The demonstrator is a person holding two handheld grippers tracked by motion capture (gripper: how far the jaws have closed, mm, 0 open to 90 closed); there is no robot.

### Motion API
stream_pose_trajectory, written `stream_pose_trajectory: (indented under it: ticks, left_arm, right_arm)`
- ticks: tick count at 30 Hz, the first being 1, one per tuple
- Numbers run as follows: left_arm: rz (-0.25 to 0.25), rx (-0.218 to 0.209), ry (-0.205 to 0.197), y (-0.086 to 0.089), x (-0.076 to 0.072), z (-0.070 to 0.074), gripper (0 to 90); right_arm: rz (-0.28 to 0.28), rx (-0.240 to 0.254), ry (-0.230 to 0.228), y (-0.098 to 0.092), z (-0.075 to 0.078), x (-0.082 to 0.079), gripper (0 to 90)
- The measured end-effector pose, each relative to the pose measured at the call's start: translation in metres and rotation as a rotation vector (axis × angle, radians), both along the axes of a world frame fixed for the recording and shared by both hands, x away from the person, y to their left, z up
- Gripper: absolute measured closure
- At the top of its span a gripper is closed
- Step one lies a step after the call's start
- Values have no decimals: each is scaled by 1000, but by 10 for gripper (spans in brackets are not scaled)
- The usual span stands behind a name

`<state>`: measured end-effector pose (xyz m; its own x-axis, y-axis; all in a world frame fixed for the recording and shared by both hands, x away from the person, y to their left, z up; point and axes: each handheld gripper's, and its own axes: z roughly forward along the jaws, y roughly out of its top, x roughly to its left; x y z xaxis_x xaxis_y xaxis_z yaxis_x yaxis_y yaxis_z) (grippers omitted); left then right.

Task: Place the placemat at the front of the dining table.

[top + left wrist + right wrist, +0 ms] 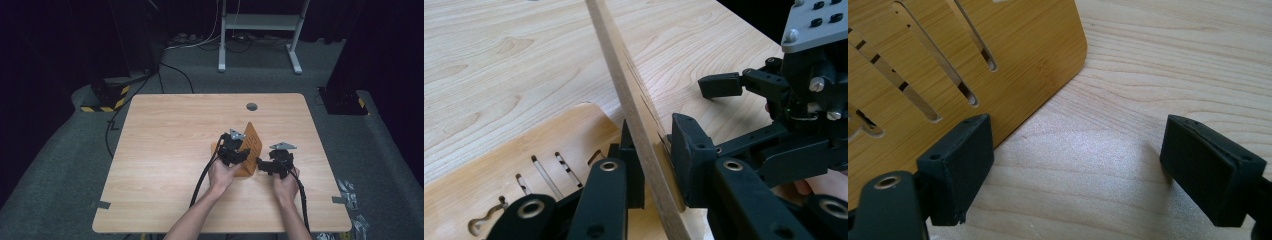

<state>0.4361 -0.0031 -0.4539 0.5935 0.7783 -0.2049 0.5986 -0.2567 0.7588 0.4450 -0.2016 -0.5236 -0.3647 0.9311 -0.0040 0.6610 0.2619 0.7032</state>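
Note:
A slotted bamboo panel (253, 141) stands on edge on the table, just right of centre. My left gripper (234, 152) is shut on its near end. In the left gripper view the panel (624, 85) runs edge-on between the two jaws (656, 167). A second slotted bamboo panel (549, 150) lies flat on the table beside it; I cannot tell whether the two are joined. My right gripper (264, 165) sits low just right of the upright panel, open (1083, 170) with bare table between its fingers. Its left finger (955, 167) is close against the panel's face (948, 60).
The light wooden table (170, 150) has a round cable hole (251, 106) near its far edge. Black cables (202, 177) trail from both grippers toward the front edge. A white frame (260, 30) stands on the grey floor beyond.

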Motion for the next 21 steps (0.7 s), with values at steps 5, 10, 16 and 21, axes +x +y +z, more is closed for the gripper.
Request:
stream_pose_trajectory:
  ticks: [5,10,16,21]
  left_arm:
    - [-10,-11,-3,1,-1,1,781]
    - [-25,-24,-21,-1,-4,4,823]
    - [-47,-28,-30,-3,-7,6,858]
    - [-55,-24,-33,-3,-9,7,859]
  right_arm:
    - [-1,0,-8,0,0,0,136]
    - [0,-2,-11,-2,-1,-2,135]
    - [4,-3,4,-4,1,-4,134]
    - [-5,-2,-10,-4,0,-5,135]
